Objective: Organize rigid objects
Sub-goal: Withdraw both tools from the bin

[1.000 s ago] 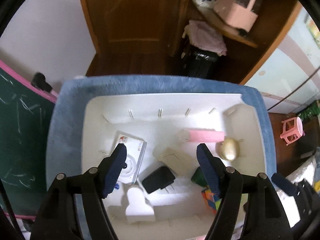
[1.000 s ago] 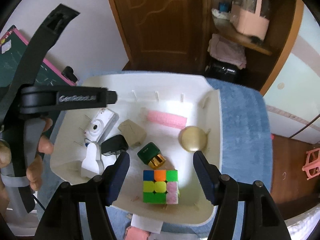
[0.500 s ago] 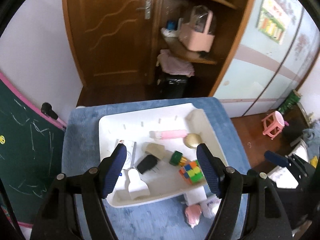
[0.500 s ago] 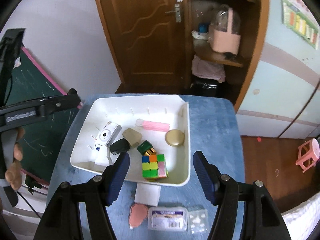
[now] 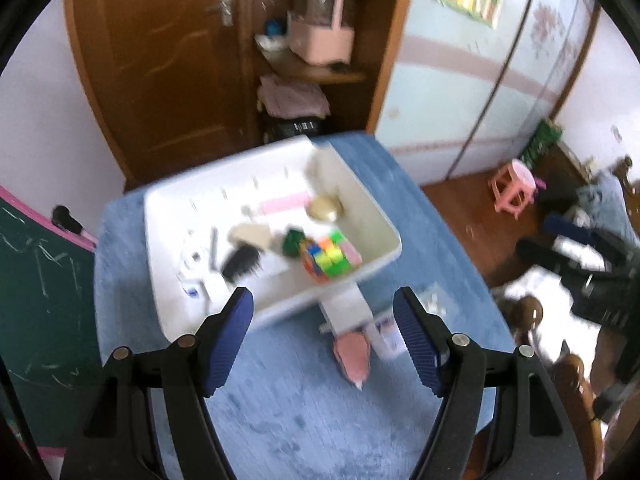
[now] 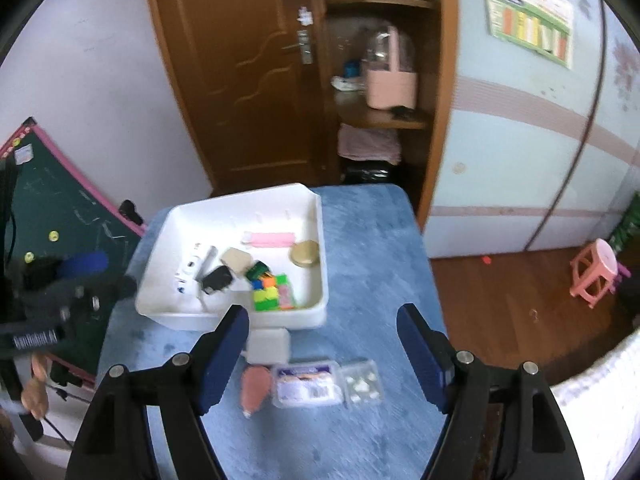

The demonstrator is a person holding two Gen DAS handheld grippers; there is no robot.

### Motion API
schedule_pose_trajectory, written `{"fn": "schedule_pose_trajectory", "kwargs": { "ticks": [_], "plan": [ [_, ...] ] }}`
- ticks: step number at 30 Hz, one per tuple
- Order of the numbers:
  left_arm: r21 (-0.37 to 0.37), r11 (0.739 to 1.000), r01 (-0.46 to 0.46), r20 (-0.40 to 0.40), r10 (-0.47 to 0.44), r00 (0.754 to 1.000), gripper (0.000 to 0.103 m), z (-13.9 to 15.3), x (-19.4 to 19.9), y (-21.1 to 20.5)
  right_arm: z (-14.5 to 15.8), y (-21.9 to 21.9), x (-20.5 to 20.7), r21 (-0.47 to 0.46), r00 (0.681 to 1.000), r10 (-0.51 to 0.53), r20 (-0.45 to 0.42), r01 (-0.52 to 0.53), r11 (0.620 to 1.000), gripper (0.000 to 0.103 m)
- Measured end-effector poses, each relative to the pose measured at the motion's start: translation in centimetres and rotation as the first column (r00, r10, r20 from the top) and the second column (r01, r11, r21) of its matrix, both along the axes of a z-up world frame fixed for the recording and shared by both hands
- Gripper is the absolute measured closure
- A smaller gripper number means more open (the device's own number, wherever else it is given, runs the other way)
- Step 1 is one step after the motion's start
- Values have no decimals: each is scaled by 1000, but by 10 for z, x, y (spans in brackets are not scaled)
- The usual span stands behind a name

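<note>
Left hand-held gripper [image 5: 324, 334] and right hand-held gripper [image 6: 322, 346] both open, empty, lower frame; white tray [image 6: 312, 208] holding Rubik's cube [image 6: 272, 292], centre, on blue desk [image 6: 372, 248]

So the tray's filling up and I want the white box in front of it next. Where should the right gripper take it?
Probably across the white box's two short sides, coming straight down with the right gripper: it lies flat on the blue table cover, close against the tray wall.
</note>
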State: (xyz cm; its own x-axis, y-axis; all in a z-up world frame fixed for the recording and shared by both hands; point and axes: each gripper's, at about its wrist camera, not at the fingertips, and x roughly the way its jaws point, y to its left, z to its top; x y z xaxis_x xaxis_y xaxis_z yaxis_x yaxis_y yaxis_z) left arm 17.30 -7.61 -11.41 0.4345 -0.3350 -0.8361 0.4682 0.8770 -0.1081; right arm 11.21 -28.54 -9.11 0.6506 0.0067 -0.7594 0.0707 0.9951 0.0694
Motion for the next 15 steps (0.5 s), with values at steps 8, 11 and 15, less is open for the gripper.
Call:
{"fn": "schedule_pose_trajectory", "kwargs": {
  "ticks": [8, 11, 15],
  "plan": [
    [63, 997, 38, -162, -27, 986, 27, -76, -19, -20, -42, -31, -19, 8, 992, -96, -79, 97, 995, 26],
    [81, 996, 33, -206, -16, 978, 27, -103, -23, -24, -65, -37, -22, -18, 988, -101, -114, 100, 995, 26],
    [83, 997, 1, -246, 20, 969, 27, -132, -22, -28, -98, -42, -23, -48, 978, -105, -179, 98, 994, 26]
  ]
}}
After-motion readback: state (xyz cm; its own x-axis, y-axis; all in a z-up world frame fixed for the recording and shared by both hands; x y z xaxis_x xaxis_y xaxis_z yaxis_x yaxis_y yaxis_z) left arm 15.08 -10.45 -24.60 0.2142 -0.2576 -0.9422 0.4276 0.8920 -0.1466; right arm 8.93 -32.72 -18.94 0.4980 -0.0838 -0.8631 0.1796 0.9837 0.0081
